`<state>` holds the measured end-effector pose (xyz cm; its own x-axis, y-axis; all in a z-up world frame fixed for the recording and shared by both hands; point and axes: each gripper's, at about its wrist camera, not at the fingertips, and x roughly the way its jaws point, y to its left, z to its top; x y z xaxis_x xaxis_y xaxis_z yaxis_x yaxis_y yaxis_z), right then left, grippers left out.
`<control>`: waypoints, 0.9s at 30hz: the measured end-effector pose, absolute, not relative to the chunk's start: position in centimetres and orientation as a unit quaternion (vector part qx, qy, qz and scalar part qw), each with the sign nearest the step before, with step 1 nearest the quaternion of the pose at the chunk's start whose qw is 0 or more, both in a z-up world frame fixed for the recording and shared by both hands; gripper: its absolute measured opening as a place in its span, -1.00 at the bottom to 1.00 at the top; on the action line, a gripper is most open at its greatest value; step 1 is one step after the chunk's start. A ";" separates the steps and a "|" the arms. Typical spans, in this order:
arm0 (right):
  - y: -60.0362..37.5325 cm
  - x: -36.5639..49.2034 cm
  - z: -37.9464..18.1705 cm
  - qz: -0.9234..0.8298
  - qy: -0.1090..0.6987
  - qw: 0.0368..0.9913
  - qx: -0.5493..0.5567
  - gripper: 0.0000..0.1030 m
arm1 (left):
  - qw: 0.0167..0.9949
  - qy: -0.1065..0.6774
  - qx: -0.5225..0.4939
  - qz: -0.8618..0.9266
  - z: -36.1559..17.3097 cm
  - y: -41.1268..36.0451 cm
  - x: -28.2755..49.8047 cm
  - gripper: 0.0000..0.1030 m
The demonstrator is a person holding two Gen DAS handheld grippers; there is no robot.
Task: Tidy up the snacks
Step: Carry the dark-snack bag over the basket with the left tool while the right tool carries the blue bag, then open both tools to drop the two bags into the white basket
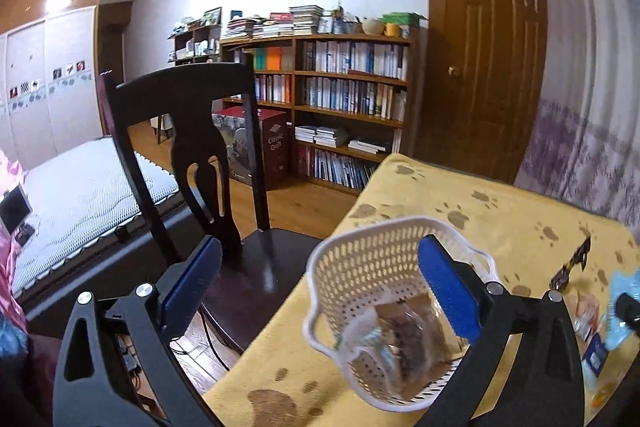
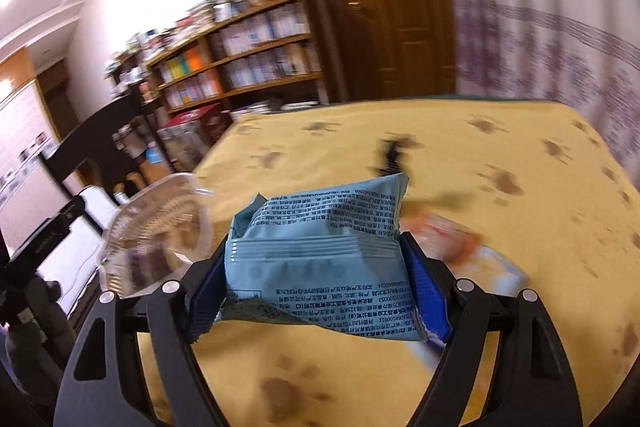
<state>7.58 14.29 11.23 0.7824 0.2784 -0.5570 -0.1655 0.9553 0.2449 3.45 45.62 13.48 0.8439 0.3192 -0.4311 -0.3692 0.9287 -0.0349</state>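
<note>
Right wrist view: our right gripper [image 2: 316,267] clamps a light blue printed snack packet [image 2: 320,247]; our left gripper [image 1: 320,279] gapes empty beside the white perforated plastic basket [image 1: 384,259].

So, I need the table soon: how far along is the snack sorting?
Partly done. The white basket already holds at least one clear-wrapped snack. In hand: the right tool grips a blue packet above the tablecloth, the basket to its left. Left: an orange-and-white wrapper and a dark one lie loose. The left tool is open and holds nothing.
</note>
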 end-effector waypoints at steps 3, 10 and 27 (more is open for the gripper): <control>17.9 8.1 11.8 0.150 0.304 0.938 0.075 0.54 | 0.956 0.211 -0.071 0.191 13.7 46.8 3.1 0.94; 25.2 10.9 12.8 0.202 0.305 0.930 0.043 0.54 | 0.955 0.202 -0.081 0.203 14.1 48.3 2.5 0.94; 27.8 15.1 12.1 0.255 0.330 0.903 0.101 0.70 | 0.951 0.206 -0.100 0.210 13.8 48.8 2.7 0.94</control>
